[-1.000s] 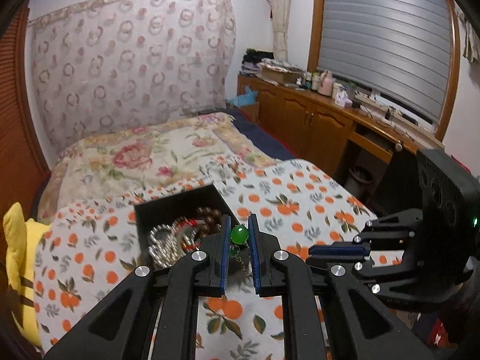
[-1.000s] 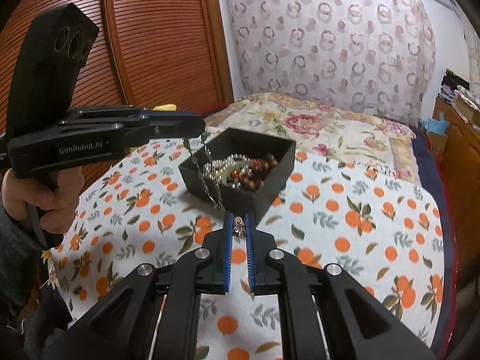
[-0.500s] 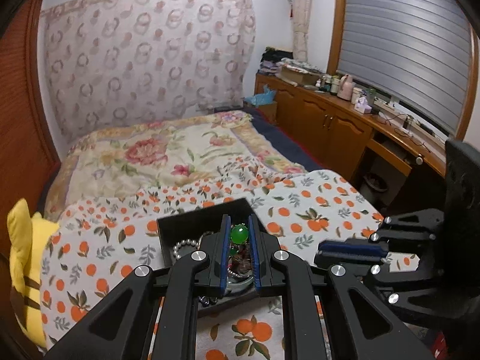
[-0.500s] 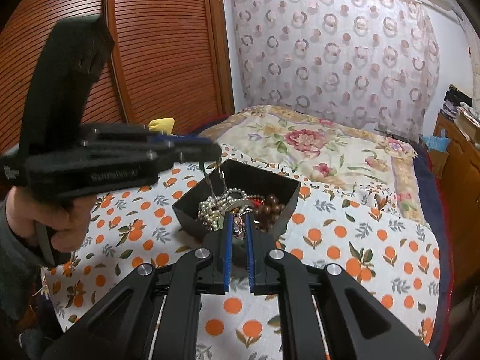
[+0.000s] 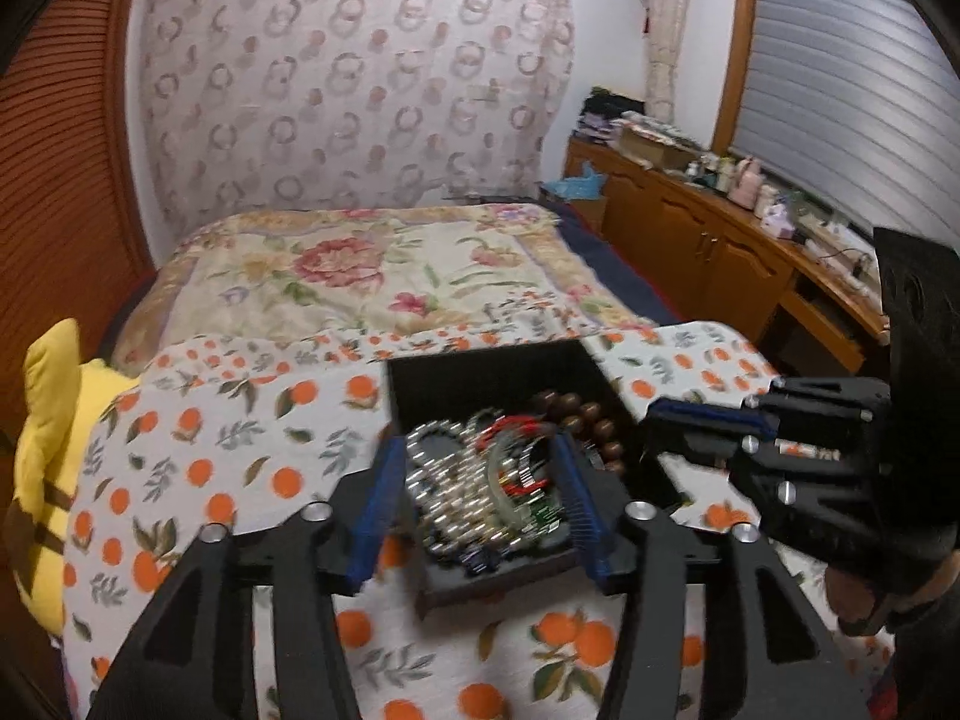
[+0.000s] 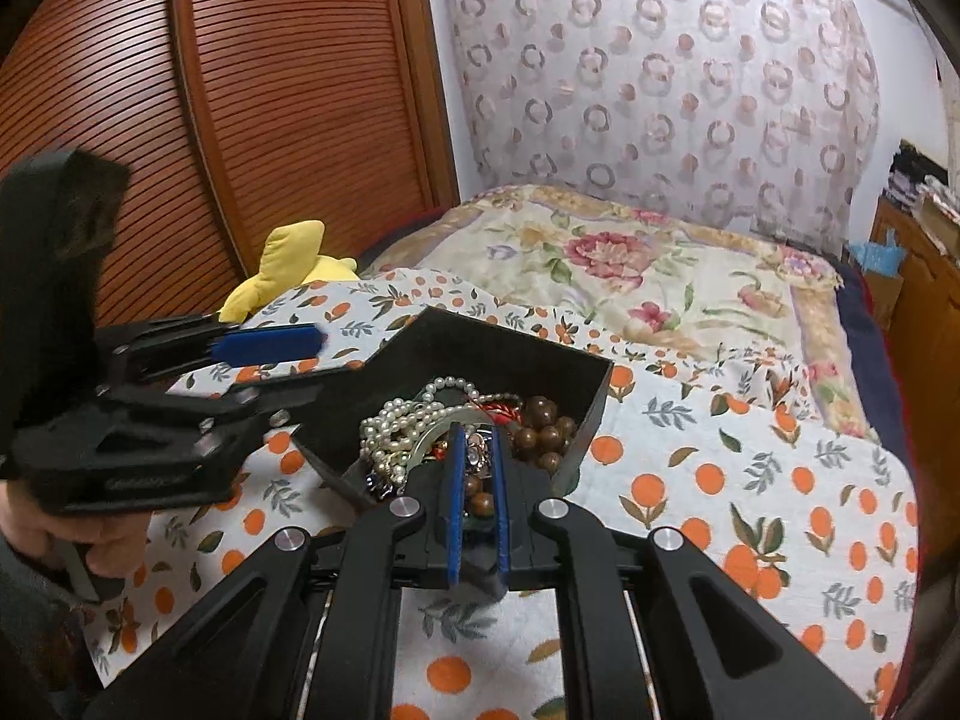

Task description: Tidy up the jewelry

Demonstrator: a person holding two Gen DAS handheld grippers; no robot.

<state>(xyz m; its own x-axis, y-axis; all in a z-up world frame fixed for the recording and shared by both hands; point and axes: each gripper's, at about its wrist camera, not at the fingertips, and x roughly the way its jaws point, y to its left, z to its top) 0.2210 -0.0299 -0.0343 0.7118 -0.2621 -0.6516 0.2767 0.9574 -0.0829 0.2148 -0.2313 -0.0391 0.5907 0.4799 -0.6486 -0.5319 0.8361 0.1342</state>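
Your left tool (image 5: 474, 507) hangs over the black box (image 5: 456, 369), its blue pads (image 5: 375, 513) standing well apart; the jaws have just been opening, and the green-beaded piece they pinched a moment ago is no longer between them. Below the gap lies the heap of jewelry (image 5: 480, 480), blurred in this view (you can make out silver beads, red thread and a hint of green near the right pad, little more). The brown bead bracelet (image 5: 576, 414) lies at the box's far right side.

Your right tool (image 6: 477, 483) is clamped on a small pinkish metal piece (image 6: 477, 456), the two pads nearly together with the piece caught between them near their tips. It sits over the near edge of the box, right above the heap. From this side the pearl strand (image 6: 396, 420) lies to the left of the pads and the brown beads to the right, all inside the box.

The box rests on the orange-print cloth (image 6: 750, 480) spread over the bed, with the floral bedspread (image 6: 630, 264) beyond it and a yellow plush toy (image 6: 288, 264) at the bed's left edge. Your left hand (image 6: 78, 531) grips its tool's handle at the lower left of the right view.
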